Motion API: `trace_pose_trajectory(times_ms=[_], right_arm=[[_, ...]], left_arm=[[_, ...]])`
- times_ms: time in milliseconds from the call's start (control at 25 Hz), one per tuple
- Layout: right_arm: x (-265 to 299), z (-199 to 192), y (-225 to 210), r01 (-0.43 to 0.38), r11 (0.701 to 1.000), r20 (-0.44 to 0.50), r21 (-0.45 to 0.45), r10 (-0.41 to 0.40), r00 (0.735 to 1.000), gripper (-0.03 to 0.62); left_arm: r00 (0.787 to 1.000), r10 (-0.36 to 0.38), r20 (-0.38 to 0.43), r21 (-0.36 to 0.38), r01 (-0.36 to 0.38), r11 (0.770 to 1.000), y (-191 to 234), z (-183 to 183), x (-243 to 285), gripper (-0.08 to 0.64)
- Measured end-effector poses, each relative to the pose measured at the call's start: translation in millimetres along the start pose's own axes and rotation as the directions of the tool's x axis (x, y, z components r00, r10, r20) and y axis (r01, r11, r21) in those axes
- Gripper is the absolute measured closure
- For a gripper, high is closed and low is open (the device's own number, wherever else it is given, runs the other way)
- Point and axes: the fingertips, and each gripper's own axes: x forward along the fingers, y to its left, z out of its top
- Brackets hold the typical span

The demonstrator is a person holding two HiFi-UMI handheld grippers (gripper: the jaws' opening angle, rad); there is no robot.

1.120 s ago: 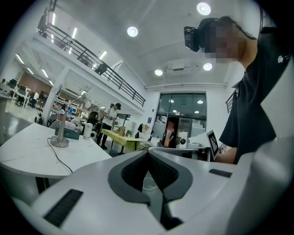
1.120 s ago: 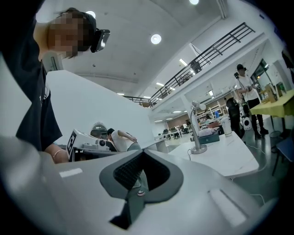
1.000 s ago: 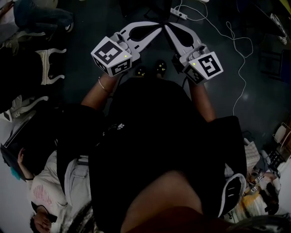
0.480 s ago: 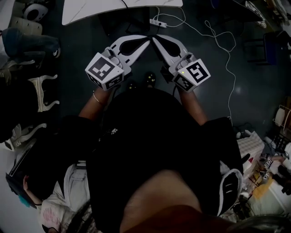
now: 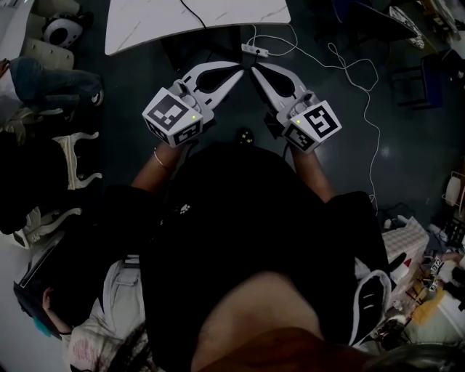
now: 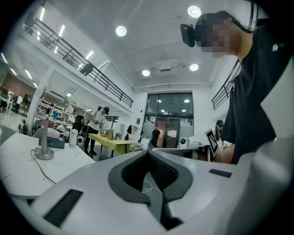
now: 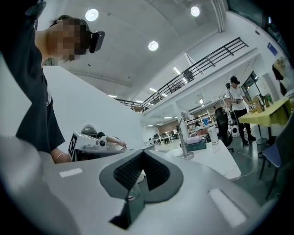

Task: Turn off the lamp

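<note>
A desk lamp (image 6: 44, 146) with a round metal base stands on the white table (image 6: 18, 158) at the left of the left gripper view. It shows again as a thin post (image 7: 183, 140) on the table (image 7: 216, 160) in the right gripper view. Whether it is lit I cannot tell. In the head view both grippers are held in front of the person, short of the table's edge (image 5: 196, 18). My left gripper (image 5: 238, 71) is shut with nothing in it. My right gripper (image 5: 255, 71) is shut too and empty. Their tips nearly touch.
A white power strip (image 5: 255, 49) lies on the dark floor under the table edge, with a white cable (image 5: 367, 94) running right. White chairs (image 5: 76, 156) stand to the left. A box and a cylinder (image 6: 73, 137) sit by the lamp. People stand far back.
The head view has tilted forward, so the white table now shows along the top. Both grippers stay shut with tips together and have shifted little.
</note>
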Motion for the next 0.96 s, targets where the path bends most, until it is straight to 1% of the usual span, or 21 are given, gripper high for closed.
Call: trace_pose_trajectory(times_ms=[80, 200, 520, 760, 960], right_arm=[[1.5, -1.4, -1.6, 0.01, 1.0, -0.011, 0.005, -0.01, 1.0, 0.592], [2.9, -3.0, -1.9, -0.004, 1.0, -0.005, 0.005, 0.004, 1.0, 0.592], [5.5, -7.6, 6.8, -0.006, 1.0, -0.007, 0.017, 0.006, 1.0, 0.592], [1.3, -13.3, 9.6, 0.009, 1.0, -0.023, 0.025, -0.008, 1.0, 0.591], [3.9, -19.2, 4.0, 0.021, 0.999, -0.036, 0.031, -0.019, 0.999, 0.592]], left_arm=[[1.0, -0.001, 0.001, -0.004, 0.001, 1.0, 1.3, -1.2, -0.8, 0.554], [1.0, 0.012, -0.008, -0.012, -0.012, 1.0, 4.2, -3.5, -2.3, 0.554], [1.0, 0.022, -0.006, -0.028, -0.023, 0.999, 3.8, -11.5, -16.2, 0.554], [0.999, 0.041, -0.017, -0.042, -0.042, 0.998, 2.7, -17.6, -25.3, 0.554], [0.999, 0.052, -0.015, -0.056, -0.053, 0.997, 9.9, -21.5, -27.9, 0.554]])
